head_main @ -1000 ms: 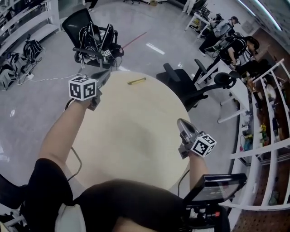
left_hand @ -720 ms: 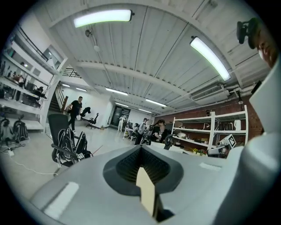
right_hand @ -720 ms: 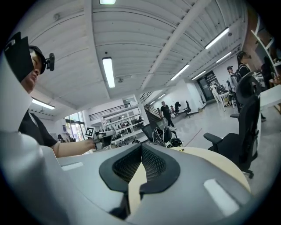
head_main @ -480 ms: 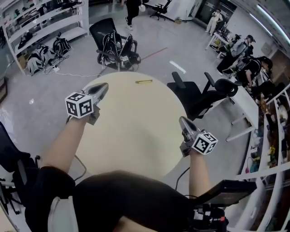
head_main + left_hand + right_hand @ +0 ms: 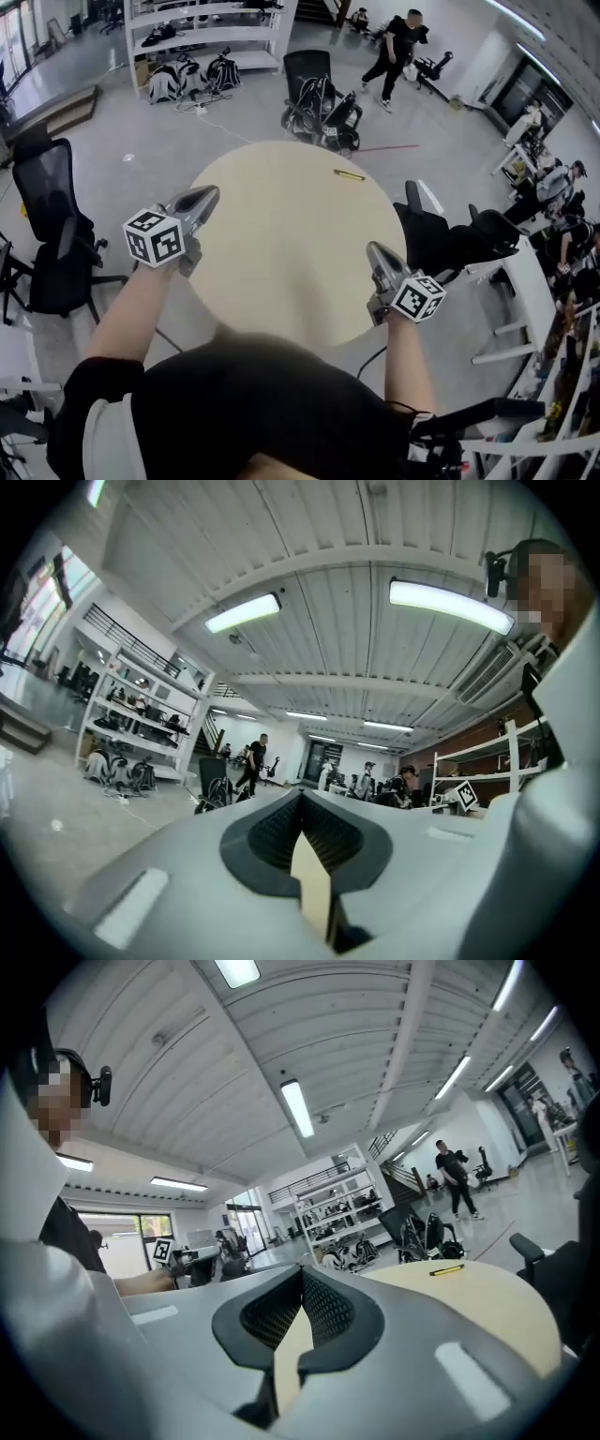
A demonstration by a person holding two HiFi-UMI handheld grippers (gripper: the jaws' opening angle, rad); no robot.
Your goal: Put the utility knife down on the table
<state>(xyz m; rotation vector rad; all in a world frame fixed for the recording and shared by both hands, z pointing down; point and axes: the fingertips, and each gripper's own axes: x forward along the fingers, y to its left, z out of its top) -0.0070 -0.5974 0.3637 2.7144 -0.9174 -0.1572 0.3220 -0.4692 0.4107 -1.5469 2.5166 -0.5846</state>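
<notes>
Table (image 5: 281, 244): round, pale wood-coloured top; bare apart from one item at the far side.
Utility knife (image 5: 350, 174): yellow and slim, lying flat on the table close to its far edge. Well apart from both grippers, and nothing touches it. Also seen in the right gripper view (image 5: 447, 1269) as a thin yellow bar on the tabletop.
Left gripper (image 5: 208, 193): held at the table's left edge, pointing away from the person. Jaws together, nothing between them; the left gripper view (image 5: 302, 801) shows the ribbed pads meeting at the tip.
Right gripper (image 5: 375, 249): held over the table's near-right edge, pointing toward the far side. Jaws together, nothing held; confirmed in the right gripper view (image 5: 302, 1274).
Marker cubes: one behind each set of jaws, left (image 5: 153, 236) and right (image 5: 416, 297).
Arms: both forearms bare; the left one reaches out along the table's left side.
Surroundings: black office chair (image 5: 56, 248) on the floor left of the table; another chair loaded with bags (image 5: 323, 98) beyond the far edge; white shelving (image 5: 206, 28) further back; a person in dark clothes (image 5: 398, 52) walking across the floor.
</notes>
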